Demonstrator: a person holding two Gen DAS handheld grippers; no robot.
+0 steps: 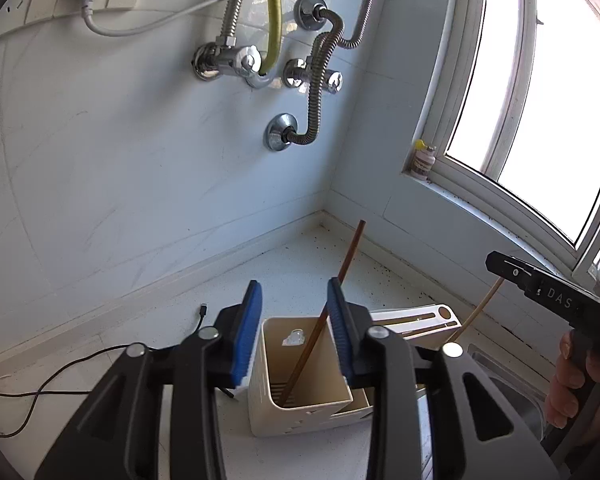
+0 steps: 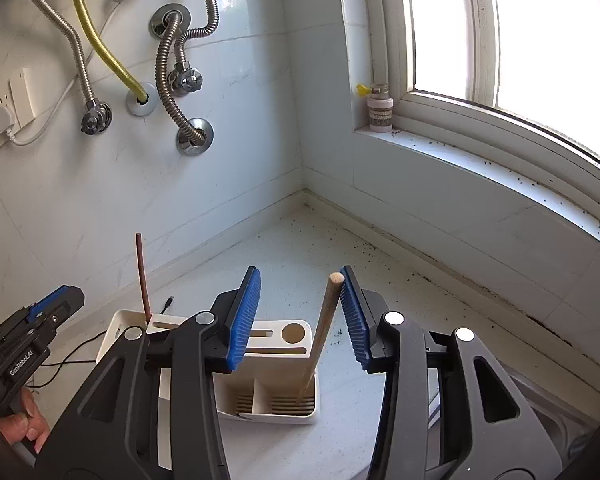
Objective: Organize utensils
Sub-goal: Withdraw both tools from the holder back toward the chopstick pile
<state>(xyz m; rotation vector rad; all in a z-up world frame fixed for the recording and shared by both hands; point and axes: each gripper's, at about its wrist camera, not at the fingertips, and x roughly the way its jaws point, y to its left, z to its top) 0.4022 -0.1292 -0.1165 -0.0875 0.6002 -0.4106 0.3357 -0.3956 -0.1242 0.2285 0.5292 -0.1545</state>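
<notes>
Both grippers stand partly open with nothing clamped. Between the pads of my left gripper (image 1: 294,304) leans the dark brown chopstick (image 1: 320,332), its tip down in the cream utensil holder (image 1: 300,412); it passes close by the right-hand pad, and I cannot tell whether it touches. My right gripper (image 2: 300,312) frames the pale wooden stick (image 2: 320,340), which leans near its right pad with its foot in the holder's slotted end compartment. I judge both sticks light, stiff and smooth, apt to pivot or slip under the ribbed pads. I would take each around mid-shaft, squarely across the pads. The holder looks light plastic and could tip if a stick levers against its wall.
</notes>
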